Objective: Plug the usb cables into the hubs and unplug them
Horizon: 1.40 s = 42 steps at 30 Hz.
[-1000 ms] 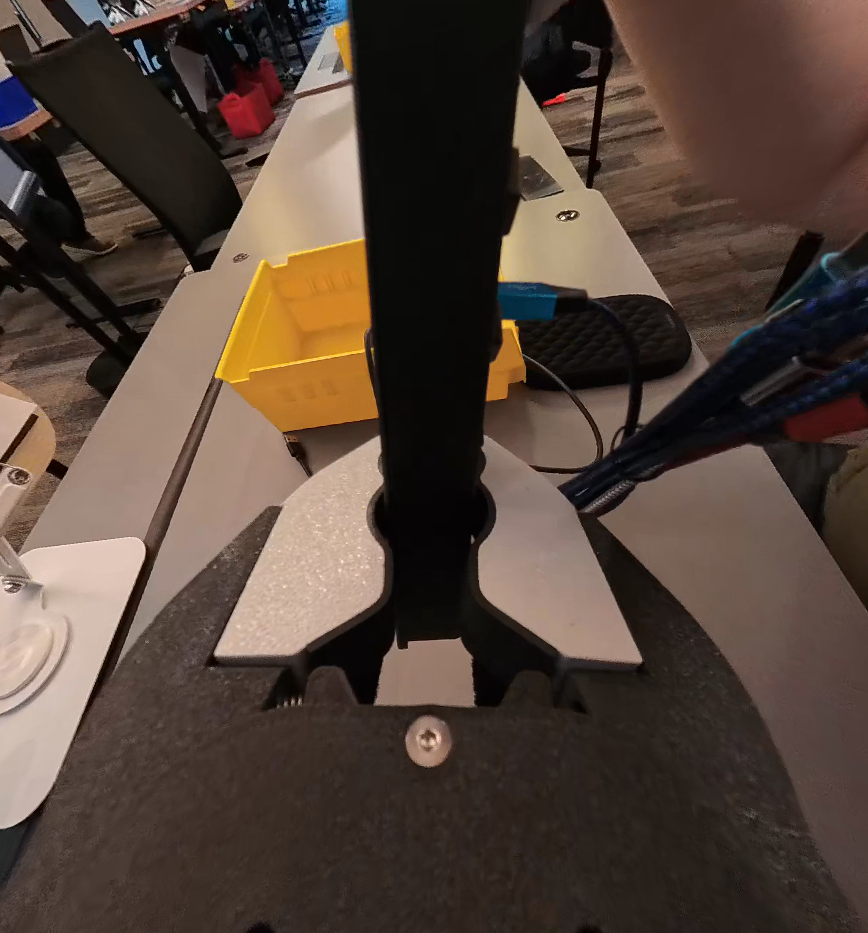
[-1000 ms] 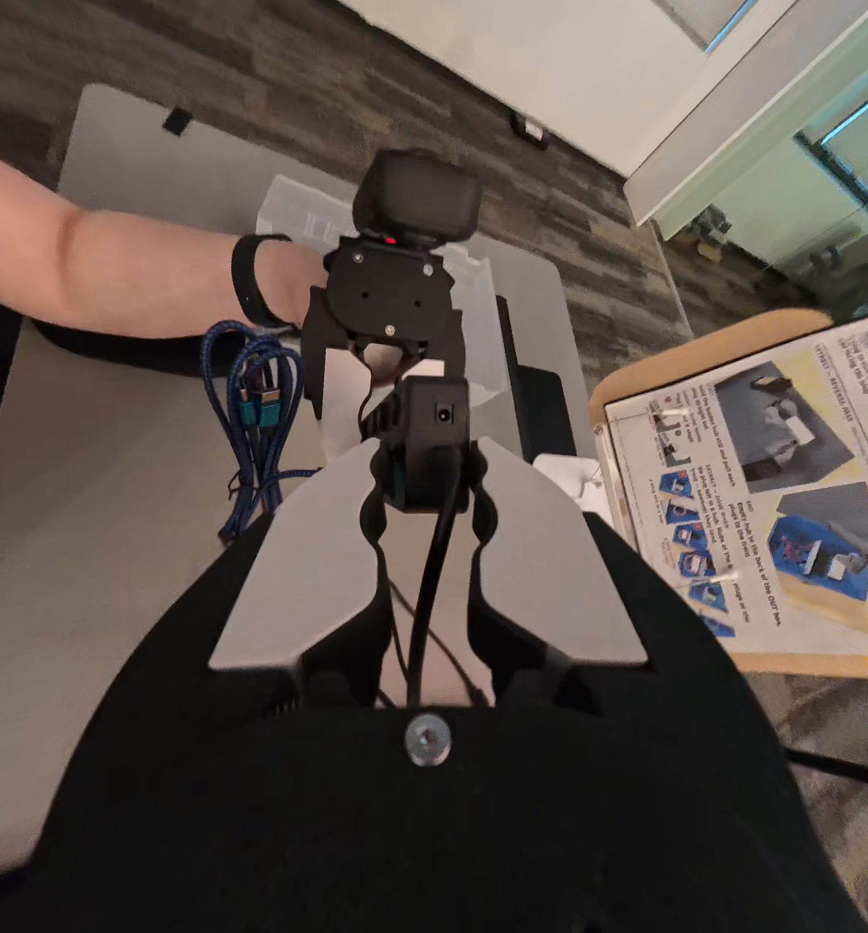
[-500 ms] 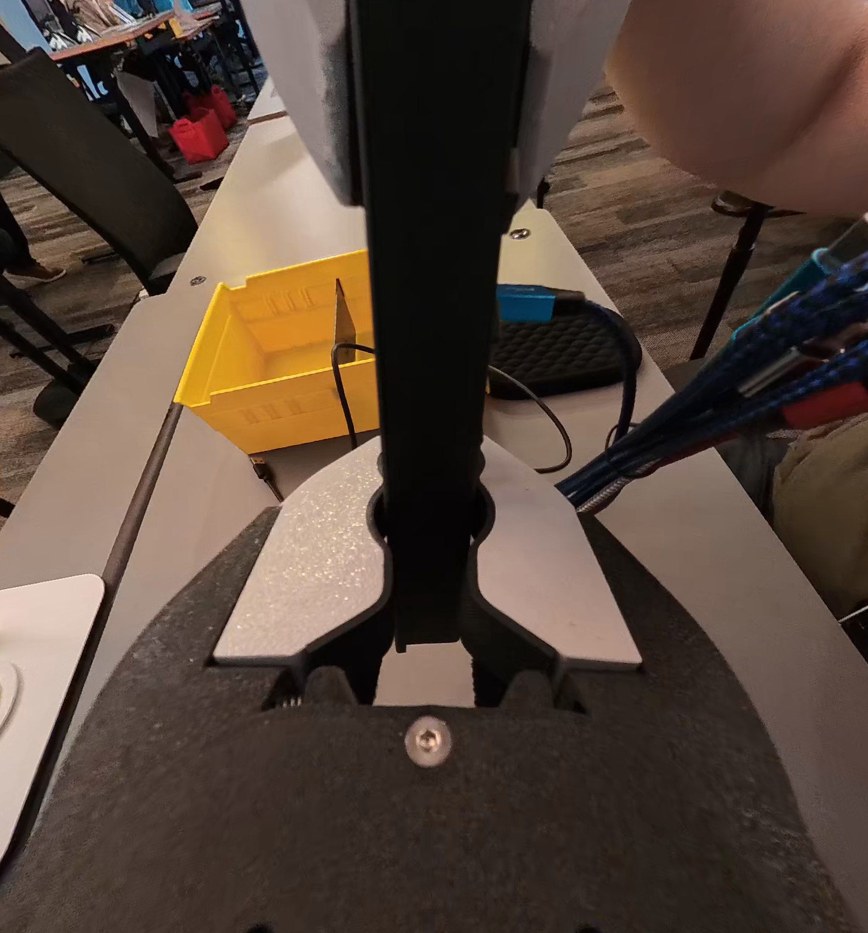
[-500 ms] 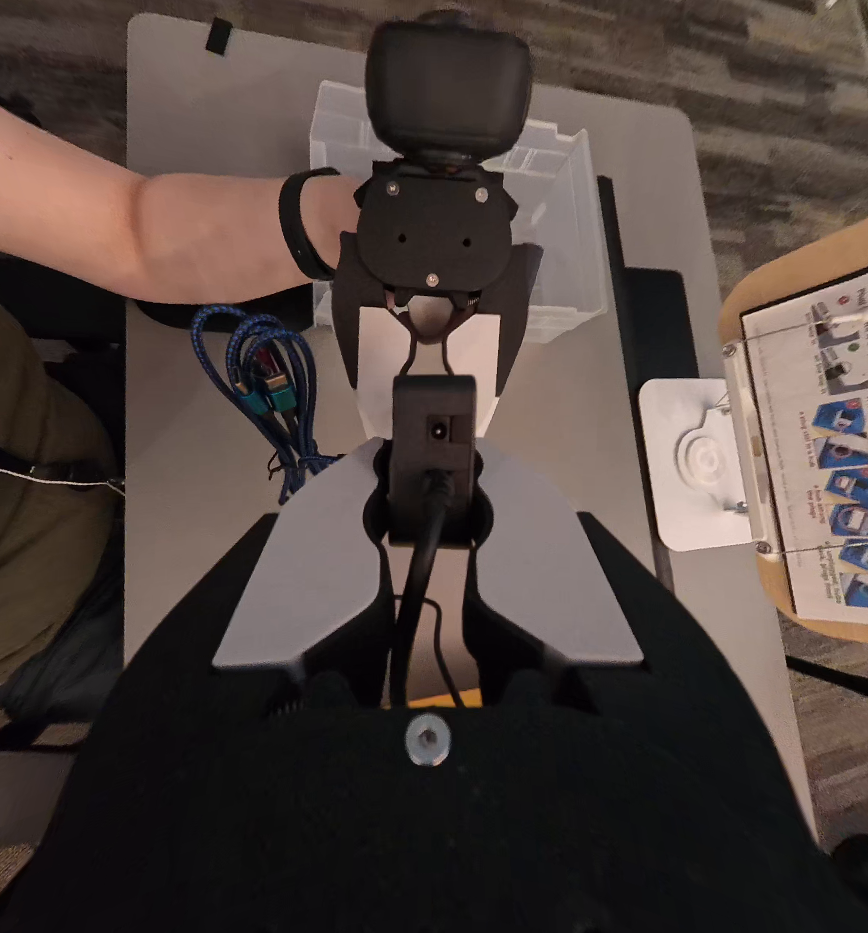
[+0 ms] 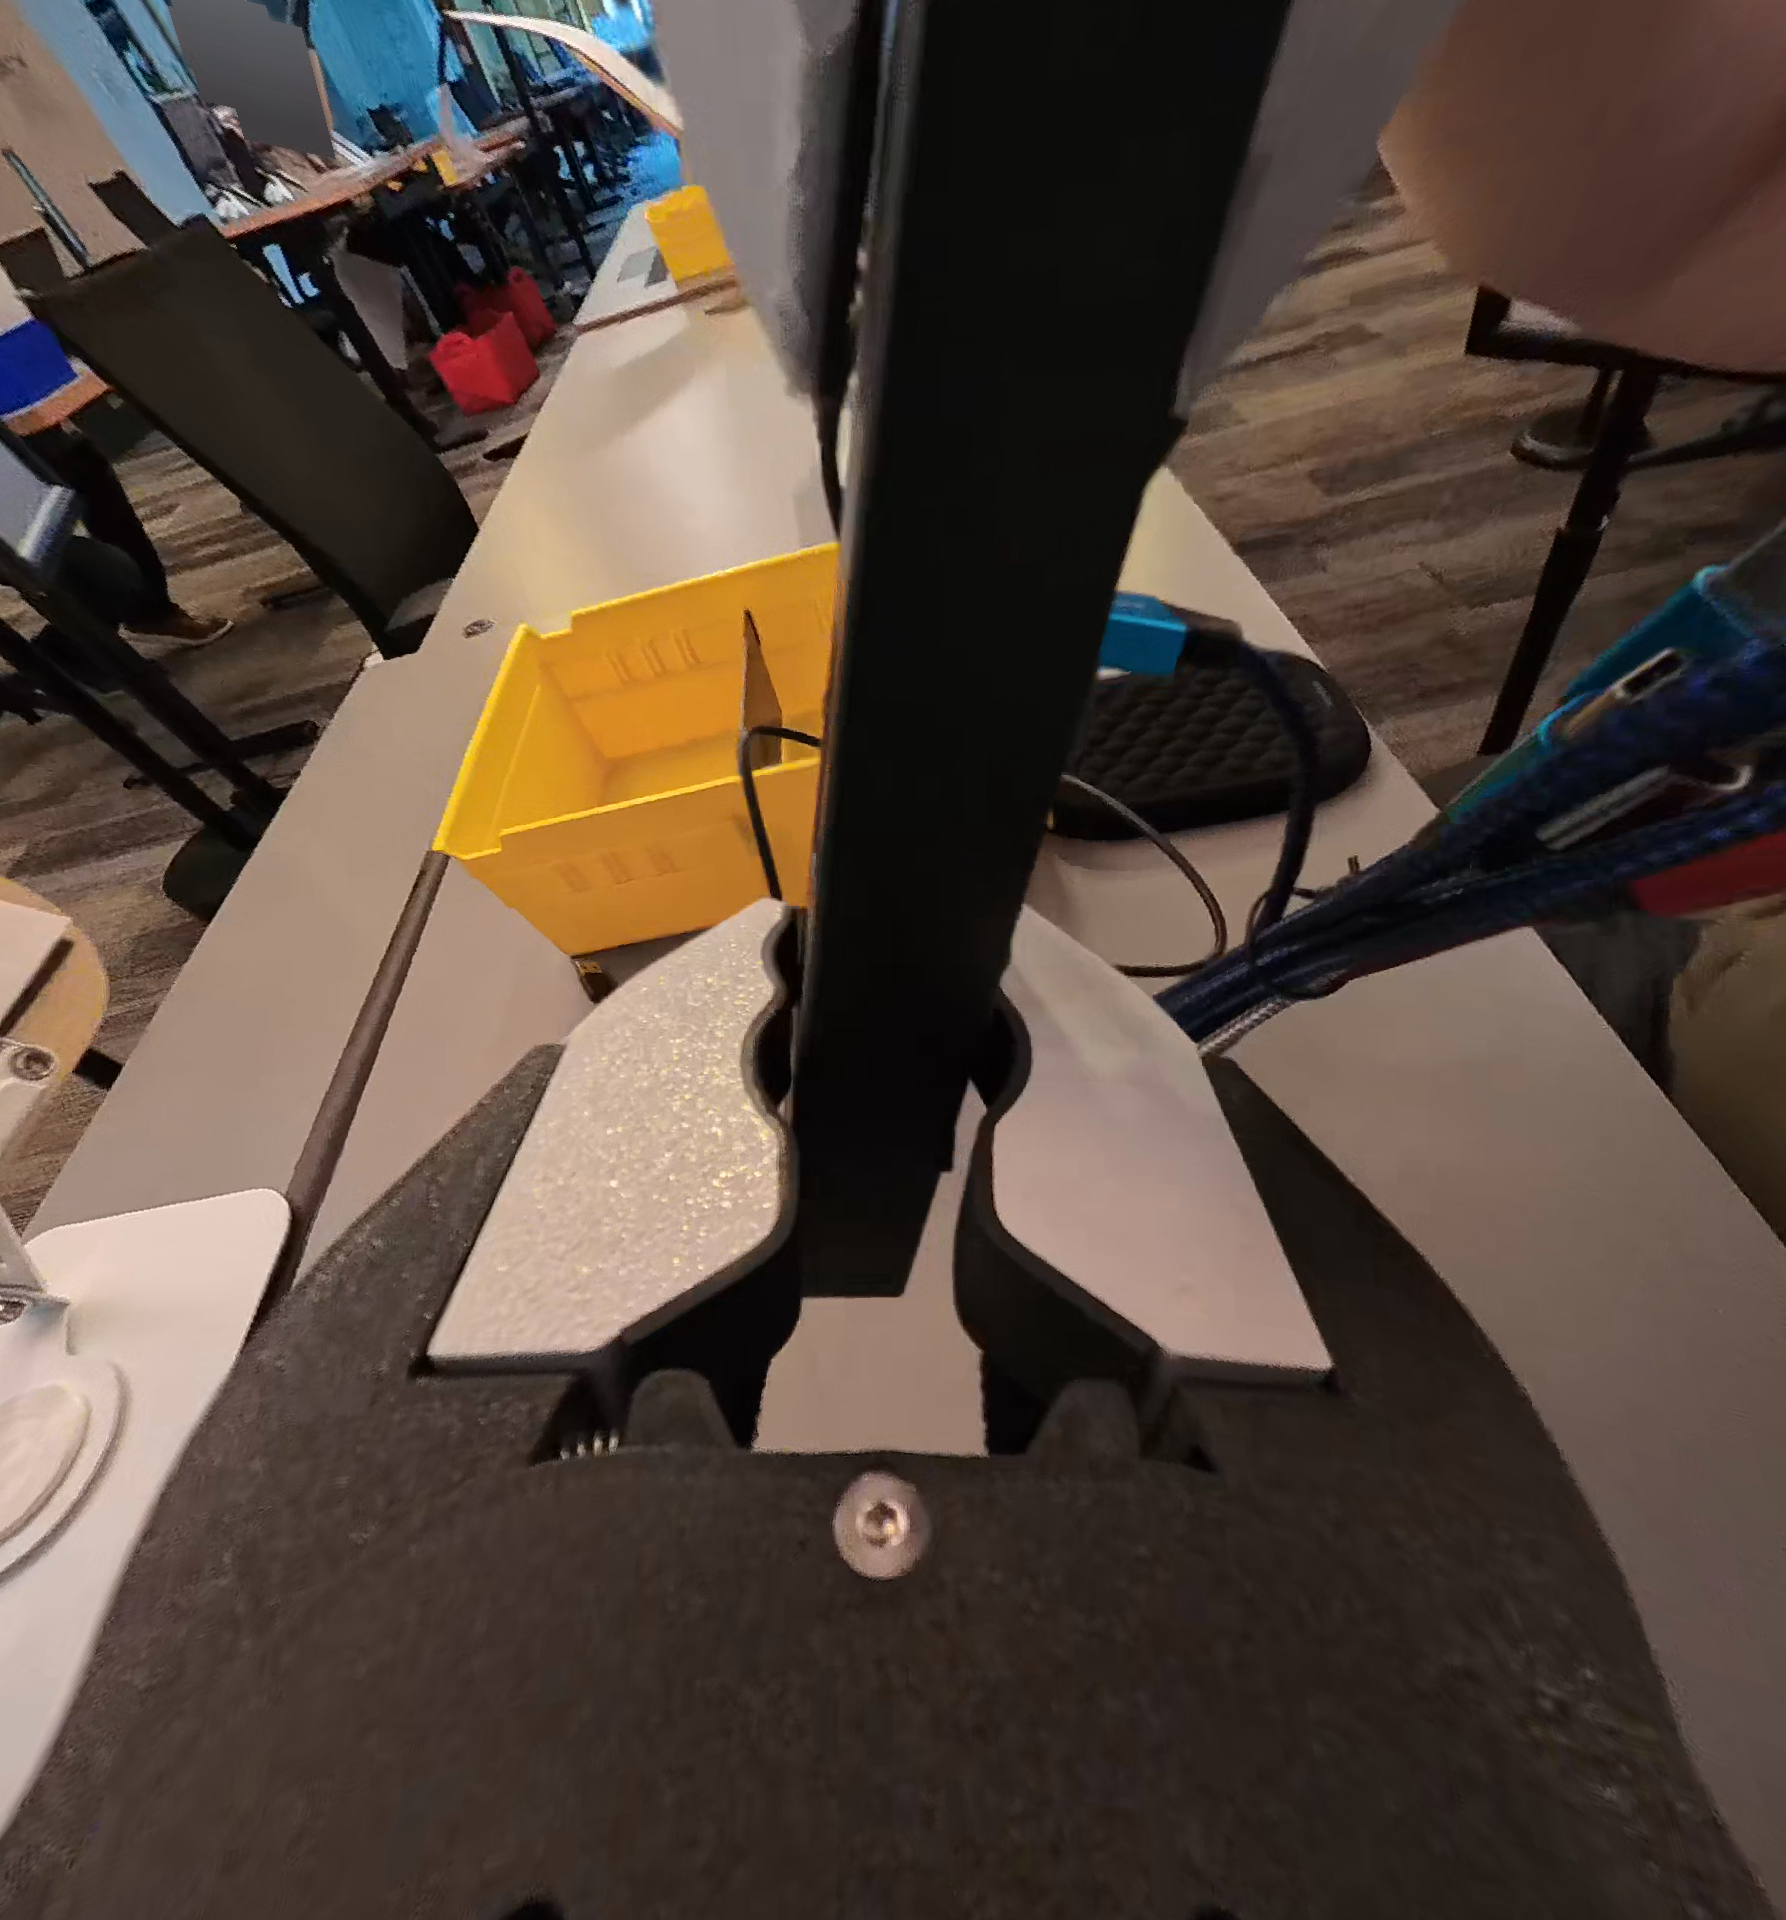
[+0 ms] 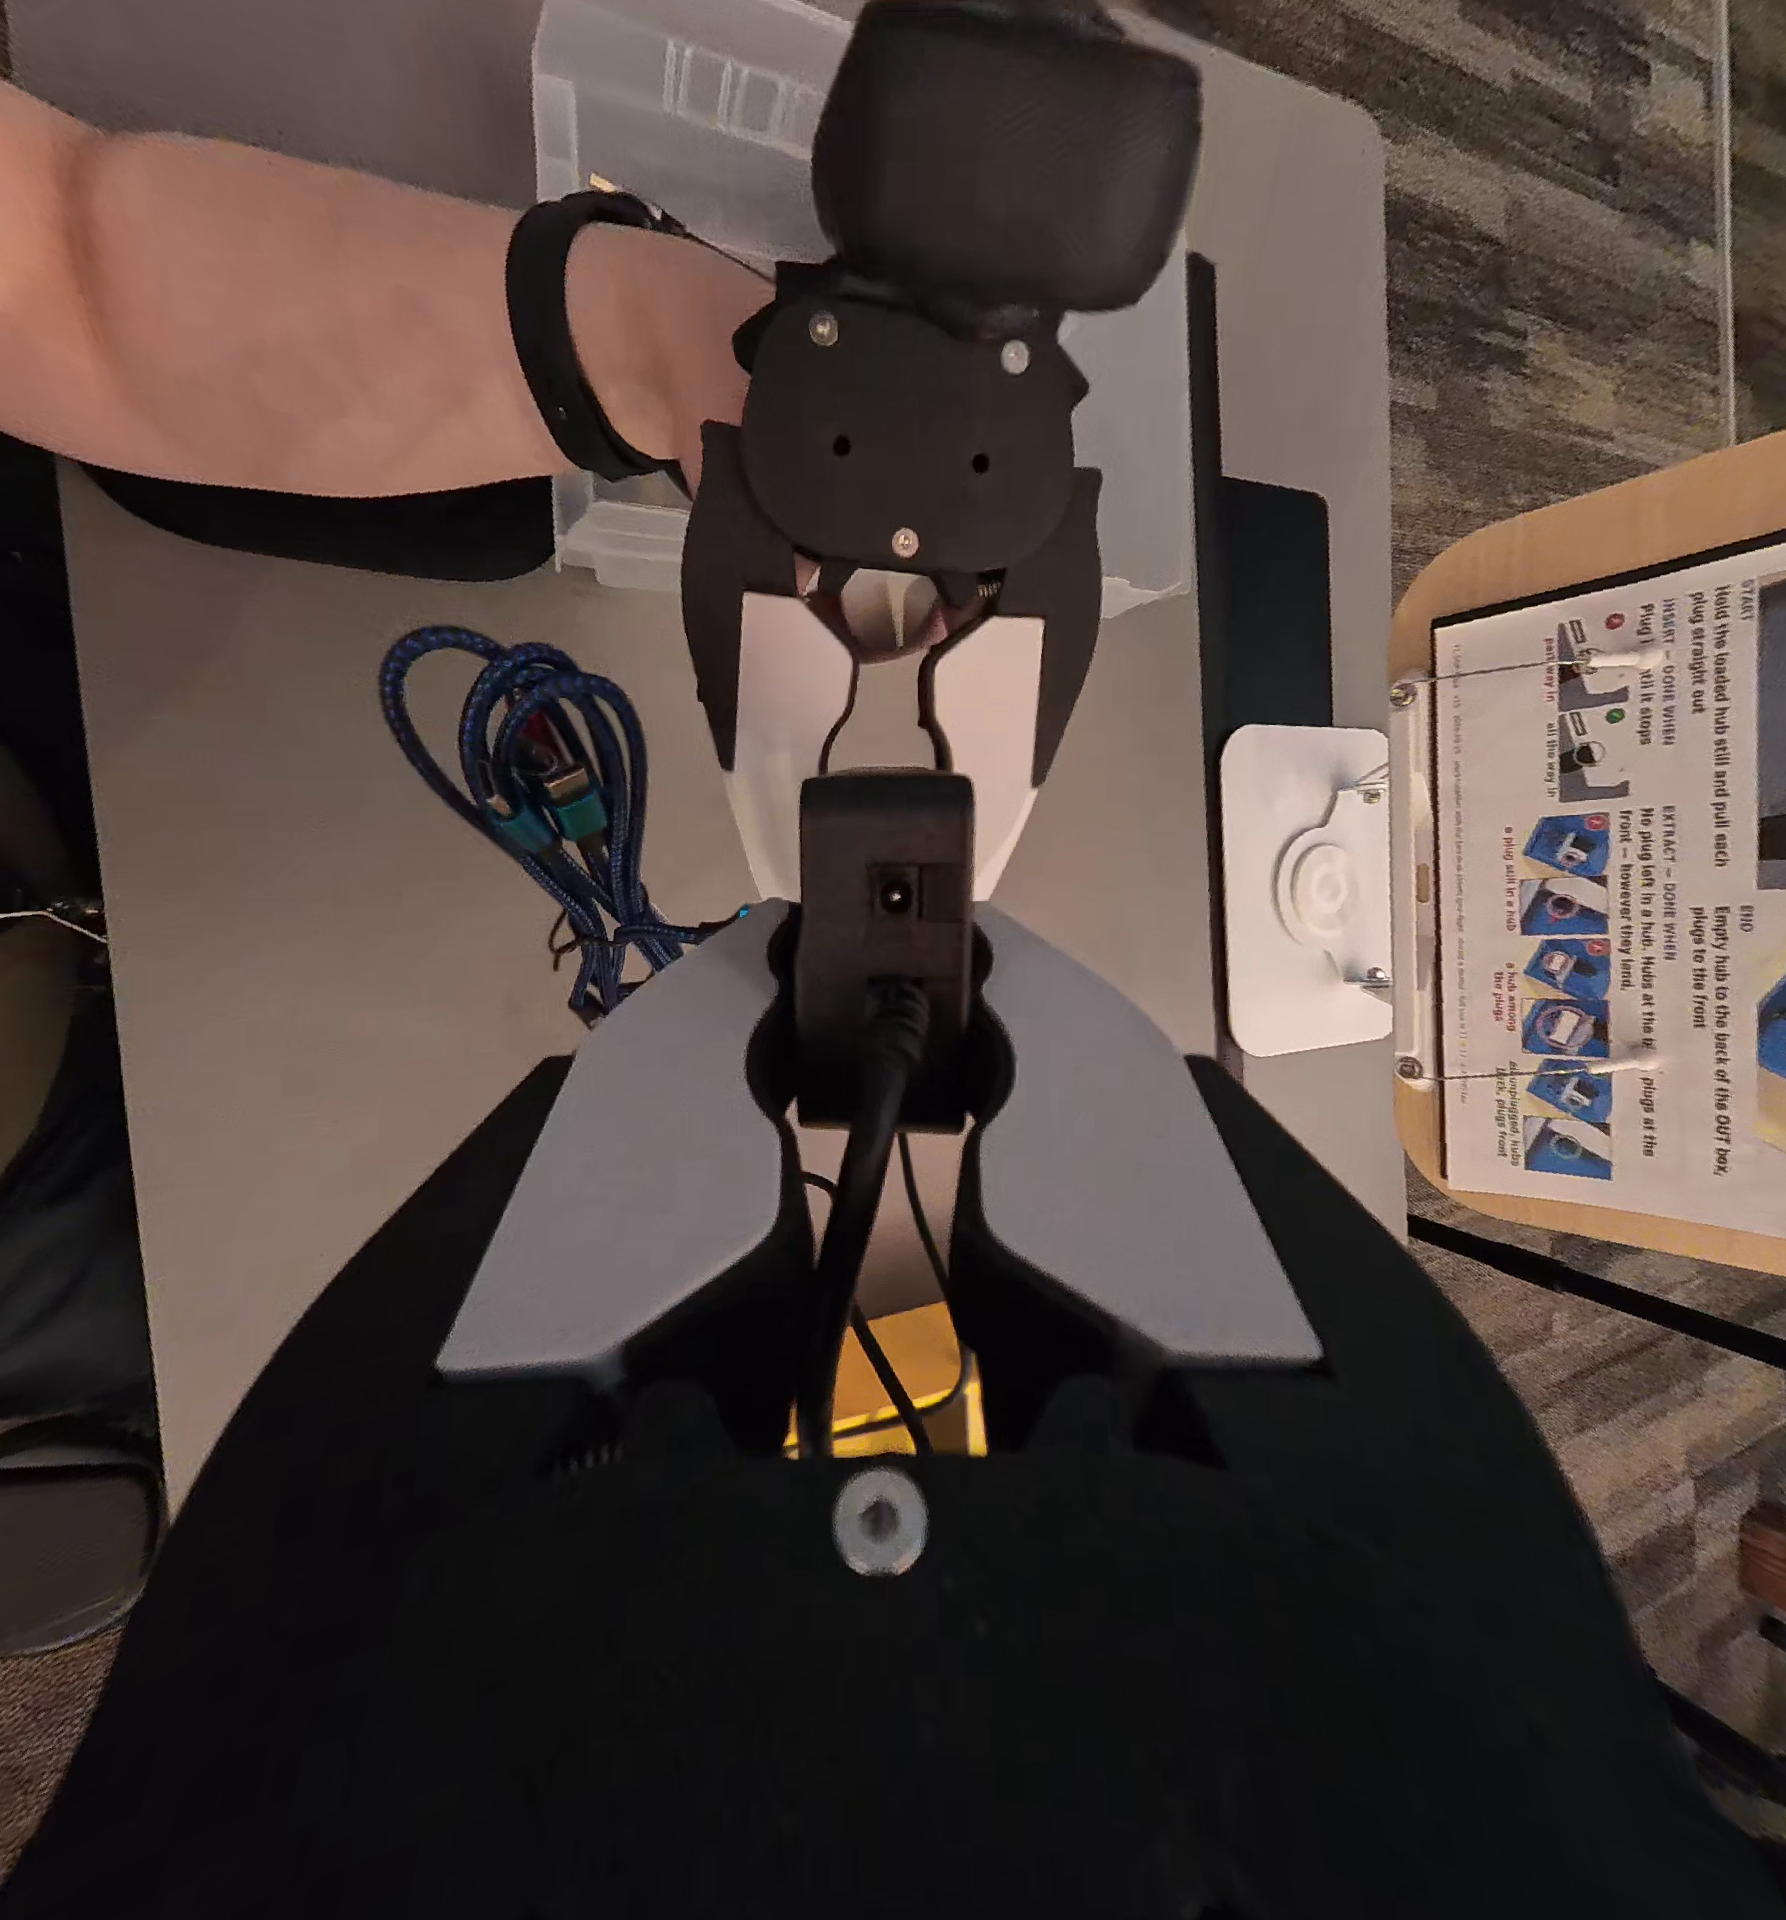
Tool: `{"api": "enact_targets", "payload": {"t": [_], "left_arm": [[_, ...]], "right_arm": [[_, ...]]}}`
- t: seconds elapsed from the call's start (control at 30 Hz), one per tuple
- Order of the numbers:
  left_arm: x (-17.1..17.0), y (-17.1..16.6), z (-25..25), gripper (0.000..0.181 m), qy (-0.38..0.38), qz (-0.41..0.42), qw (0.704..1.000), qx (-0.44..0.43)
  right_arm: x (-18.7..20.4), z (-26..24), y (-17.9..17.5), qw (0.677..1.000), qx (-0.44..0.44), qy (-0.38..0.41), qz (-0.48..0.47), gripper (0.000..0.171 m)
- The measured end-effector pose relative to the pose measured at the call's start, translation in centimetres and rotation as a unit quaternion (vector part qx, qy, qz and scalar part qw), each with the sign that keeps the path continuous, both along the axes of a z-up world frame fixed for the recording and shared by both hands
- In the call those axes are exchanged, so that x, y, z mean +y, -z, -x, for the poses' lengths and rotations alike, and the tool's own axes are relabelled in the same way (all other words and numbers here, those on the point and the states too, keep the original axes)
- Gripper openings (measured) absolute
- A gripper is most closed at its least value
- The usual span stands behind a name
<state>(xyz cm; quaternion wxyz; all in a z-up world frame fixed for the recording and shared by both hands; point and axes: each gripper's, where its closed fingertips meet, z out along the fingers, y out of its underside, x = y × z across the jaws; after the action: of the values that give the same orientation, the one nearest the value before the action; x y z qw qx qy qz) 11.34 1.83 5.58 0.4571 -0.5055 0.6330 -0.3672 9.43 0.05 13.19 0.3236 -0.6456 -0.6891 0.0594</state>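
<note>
A long black USB hub [image 5: 982, 520] is held in the air above the grey table [image 5: 1491, 1195], one end in each gripper. My left gripper [image 5: 889, 997] is shut on its near end. My right gripper [image 6: 884, 977] is shut on the other end [image 6: 884, 862], where the hub's black lead [image 6: 858, 1143] comes out. The left gripper [image 6: 884, 810] faces mine in the right wrist view. A blue USB plug [image 5: 1143, 629] sits in the hub's side. A bundle of blue braided USB cables [image 6: 546, 790] lies on the table; it also shows in the left wrist view [image 5: 1491, 862].
A yellow bin [image 5: 619, 769] and a black padded mat [image 5: 1211, 738] sit beyond the hub. A clear plastic bin [image 6: 660, 135] lies under the person's forearm [image 6: 245, 312]. A white stand base [image 6: 1304, 883] and an instruction sheet [image 6: 1616, 883] are at the right.
Both grippers kept hold of the hub. The right wrist view swung to look straight down on the table, and the left gripper came closer to it. The left view tilted slightly.
</note>
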Motion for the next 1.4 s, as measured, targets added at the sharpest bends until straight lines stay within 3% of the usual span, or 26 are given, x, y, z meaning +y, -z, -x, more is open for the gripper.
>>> {"api": "enact_targets", "payload": {"t": [0.27,0.43,0.67,0.77,1.0,1.1,1.2,1.3,1.33,1.37,1.4], "left_arm": [[4.5,-2.0,3.7,0.031,-0.122,0.036,0.99,-0.053],[5.0,-0.5,4.0,0.036,-0.143,0.058,0.988,-0.004],[5.0,3.2,1.4,0.036,-0.161,0.018,0.982,0.097],[4.8,5.2,-1.4,0.045,-0.168,0.002,0.978,0.126],[5.4,9.6,-7.5,0.047,-0.193,-0.03,0.976,0.099],[6.6,12.2,-8.4,0.043,-0.221,-0.04,0.969,0.105],[8.4,14.6,-7.9,0.026,-0.252,-0.095,0.953,0.14],[8.4,17.0,-8.0,0.026,-0.244,-0.06,0.953,0.168],[8.5,17.3,-8.1,0.019,-0.244,-0.058,0.953,0.167],[8.5,17.6,-8.2,0.0,-0.239,-0.06,0.954,0.172],[8.4,17.8,-8.3,0.0,-0.233,-0.056,0.954,0.181]], "right_arm": [[1.9,-2.1,-3.2,0.998,-0.022,0.045,-0.039,0.028],[2.7,-4.0,-5.8,0.994,-0.046,0.077,-0.067,0.028],[4.0,-7.4,-9.1,0.985,-0.059,0.135,-0.089,0.028],[3.8,-8.4,-9.6,0.984,-0.058,0.144,-0.085,0.028],[2.1,-11.1,-9.8,0.982,-0.056,0.156,-0.088,0.028],[1.3,-12.4,-10.0,0.982,-0.053,0.16,-0.089,0.028],[0.6,-13.9,-10.1,0.981,-0.05,0.165,-0.091,0.028],[0.2,-15.7,-9.9,0.979,-0.049,0.174,-0.089,0.028],[0.2,-16.4,-9.8,0.979,-0.047,0.178,-0.089,0.028],[0.1,-17.0,-9.7,0.978,-0.044,0.182,-0.088,0.028],[0.0,-17.7,-9.7,0.978,-0.04,0.185,-0.088,0.028]]}}
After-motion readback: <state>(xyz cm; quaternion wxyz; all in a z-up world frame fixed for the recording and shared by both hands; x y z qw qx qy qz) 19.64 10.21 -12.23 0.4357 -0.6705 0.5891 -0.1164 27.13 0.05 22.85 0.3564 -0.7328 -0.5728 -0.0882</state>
